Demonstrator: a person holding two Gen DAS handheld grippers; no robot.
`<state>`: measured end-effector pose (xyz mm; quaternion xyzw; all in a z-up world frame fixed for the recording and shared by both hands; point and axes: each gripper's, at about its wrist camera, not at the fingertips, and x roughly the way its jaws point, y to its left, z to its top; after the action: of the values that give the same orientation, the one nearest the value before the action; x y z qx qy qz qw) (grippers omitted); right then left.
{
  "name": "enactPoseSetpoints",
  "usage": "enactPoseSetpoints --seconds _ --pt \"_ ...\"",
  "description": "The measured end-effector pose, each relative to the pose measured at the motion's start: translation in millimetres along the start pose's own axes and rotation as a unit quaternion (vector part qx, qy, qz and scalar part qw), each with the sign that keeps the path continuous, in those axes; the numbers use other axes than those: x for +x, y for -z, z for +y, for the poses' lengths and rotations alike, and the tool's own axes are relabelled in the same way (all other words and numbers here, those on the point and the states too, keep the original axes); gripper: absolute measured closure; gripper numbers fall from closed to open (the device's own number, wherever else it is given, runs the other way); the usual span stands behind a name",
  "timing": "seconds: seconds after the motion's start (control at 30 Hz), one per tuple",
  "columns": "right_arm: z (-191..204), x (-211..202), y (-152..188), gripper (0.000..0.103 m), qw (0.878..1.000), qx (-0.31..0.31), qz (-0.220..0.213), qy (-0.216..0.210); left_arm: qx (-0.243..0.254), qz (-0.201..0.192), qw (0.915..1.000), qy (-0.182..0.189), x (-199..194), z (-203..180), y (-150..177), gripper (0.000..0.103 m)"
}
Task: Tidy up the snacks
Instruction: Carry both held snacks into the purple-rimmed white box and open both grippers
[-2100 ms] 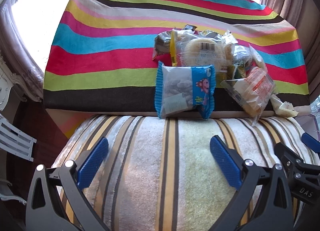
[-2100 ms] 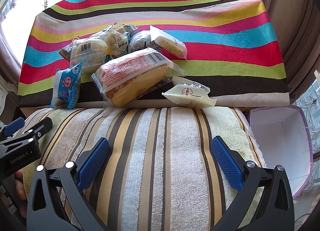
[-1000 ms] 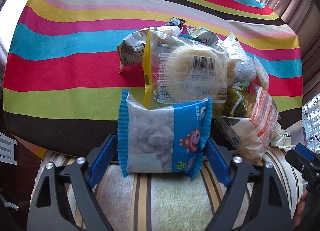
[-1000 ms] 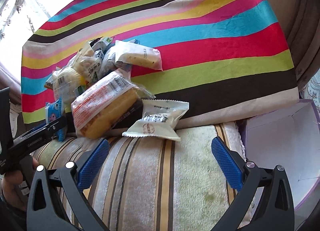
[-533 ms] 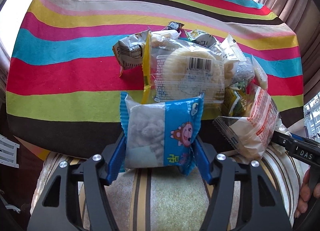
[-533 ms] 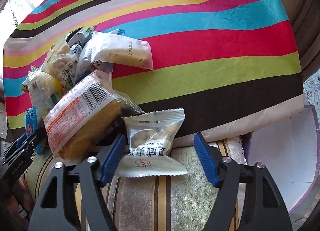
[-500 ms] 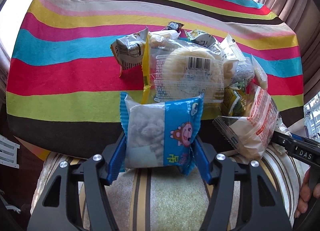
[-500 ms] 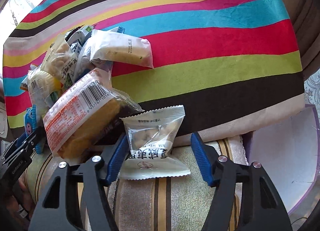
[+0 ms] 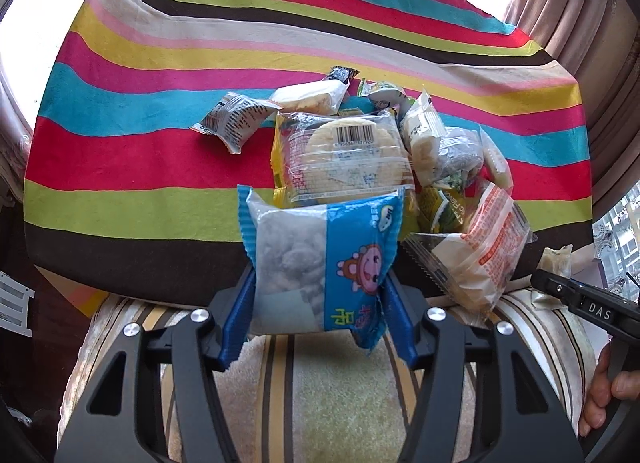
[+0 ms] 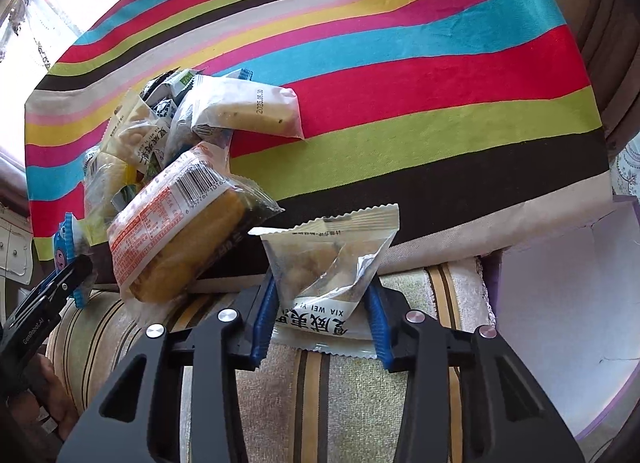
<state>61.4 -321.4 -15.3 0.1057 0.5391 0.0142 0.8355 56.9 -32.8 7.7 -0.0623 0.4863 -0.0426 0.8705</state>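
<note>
Sunlit curtains [image 9: 568, 3] frame a table draped in a rainbow-striped cloth [image 9: 160, 143], with a striped towel [image 9: 320, 391] spread over the seat nearest the cameras. Closest in, the left gripper [image 9: 316, 315] is closing its blue pads on both sides of a blue snack packet [image 9: 320, 267] printed with a pink cartoon, held upright at the table's near edge. The right gripper [image 10: 320, 317] is likewise closing on a clear-and-white snack packet [image 10: 330, 263], crumpled between its pads, over the towel. Just right of it stands a white box with purple edges [image 10: 568, 323], its visible inside holding nothing. Beside the held packets, a wrapped cake with orange print [image 10: 176, 231] leans off the table edge. Behind it, the remaining snacks lie heaped on the cloth: a round pastry in clear wrap [image 9: 344, 155], a white bar [image 10: 244, 111], and a small packet [image 9: 232, 121] set slightly apart at the left.
</note>
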Motion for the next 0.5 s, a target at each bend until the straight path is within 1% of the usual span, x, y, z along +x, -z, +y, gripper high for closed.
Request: enactPoseSetpoints --seconds 0.2,0.3,0.47,0.5 --pt "-10.1 -11.8 7.3 0.064 1.000 0.009 -0.013 -0.025 0.001 -0.022 0.9998 -0.005 -19.4 -7.8 4.6 0.044" --pt "-18.0 -24.1 14.9 0.064 0.999 0.019 -0.019 -0.034 0.008 -0.032 0.9995 -0.004 -29.3 -15.9 7.8 0.044" --pt "-53.4 -43.3 19.8 0.064 0.997 0.045 -0.031 -0.048 0.029 -0.038 0.9988 0.008 -37.5 -45.3 8.0 0.044" --pt "-54.7 -42.1 17.4 0.064 0.997 0.052 -0.034 -0.048 0.036 -0.038 0.9986 0.012 -38.5 -52.3 8.4 0.044"
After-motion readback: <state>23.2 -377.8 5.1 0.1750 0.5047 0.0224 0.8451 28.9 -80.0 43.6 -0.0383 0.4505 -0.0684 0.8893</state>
